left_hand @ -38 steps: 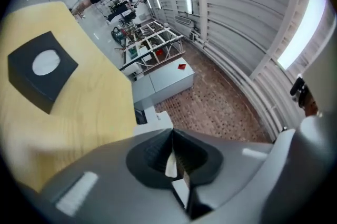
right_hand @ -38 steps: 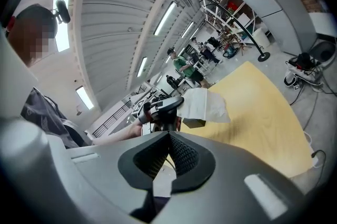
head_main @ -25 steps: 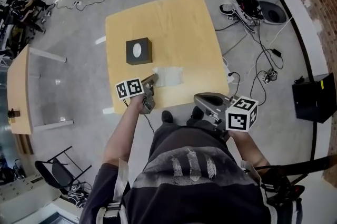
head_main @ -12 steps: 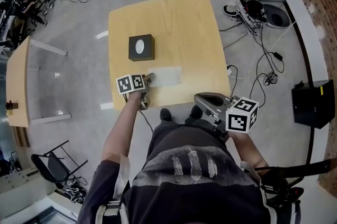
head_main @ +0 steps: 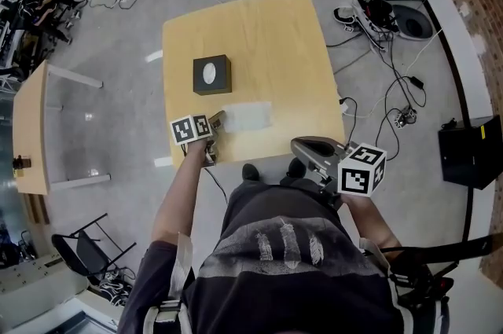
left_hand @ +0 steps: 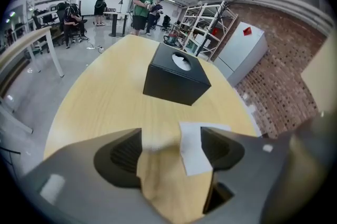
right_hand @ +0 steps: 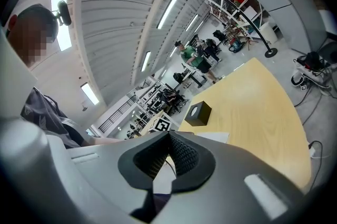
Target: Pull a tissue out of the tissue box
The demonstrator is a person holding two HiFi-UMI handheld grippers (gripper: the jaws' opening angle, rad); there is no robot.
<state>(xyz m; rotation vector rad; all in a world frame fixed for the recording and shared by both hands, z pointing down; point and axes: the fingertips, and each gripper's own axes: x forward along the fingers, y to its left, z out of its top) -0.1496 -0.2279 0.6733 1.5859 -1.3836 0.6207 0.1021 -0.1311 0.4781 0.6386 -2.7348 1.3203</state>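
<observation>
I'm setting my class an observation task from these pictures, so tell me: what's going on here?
A person holds a gripper in each hand at a wooden table. One tissue, already out of the black tissue box, lies flat nearby. The left gripper has just been opening its jaws, which stand apart over the tissue's edge, not pinching it. The right gripper is shut and empty, held by the table's near edge.

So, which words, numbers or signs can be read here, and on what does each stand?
No readable words or numbers anywhere.
Left marker cube, right marker cube: black-and-white square codes, no letters.
Tissue box: plain black, no print visible.
Red sign on the grey cabinet: too small to read.
Shirt: a pale graphic, no letters.
</observation>
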